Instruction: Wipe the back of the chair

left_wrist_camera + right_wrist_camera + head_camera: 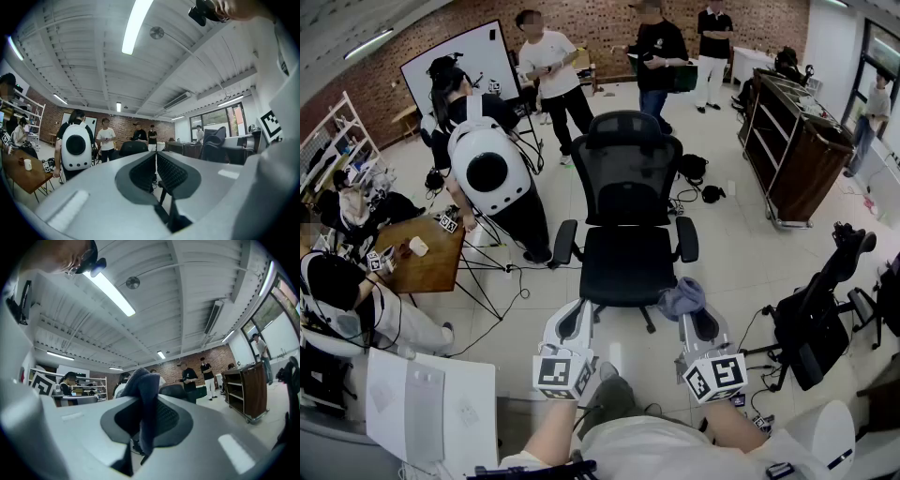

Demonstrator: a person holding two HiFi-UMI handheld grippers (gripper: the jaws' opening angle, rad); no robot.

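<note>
Several people (548,66) stand beyond the chair (628,187); left gripper (155,156) fingers clenched empty, right gripper (146,397) fingers grasping a cloth (682,298).

Open-plan lab or workshop-style office. Brick wall (609,19) at back, whiteboard (473,56) standing before it. Loose cables (502,277) on pale floor (722,244). Mesh office chair (628,202) mid-room. Wooden counter (427,262) at left, wire shelving rack (337,141) beyond, wooden trolley (797,150) at right. Strip lights (136,23) on white ribbed ceiling (93,61). Several people (548,66) standing about.
</note>
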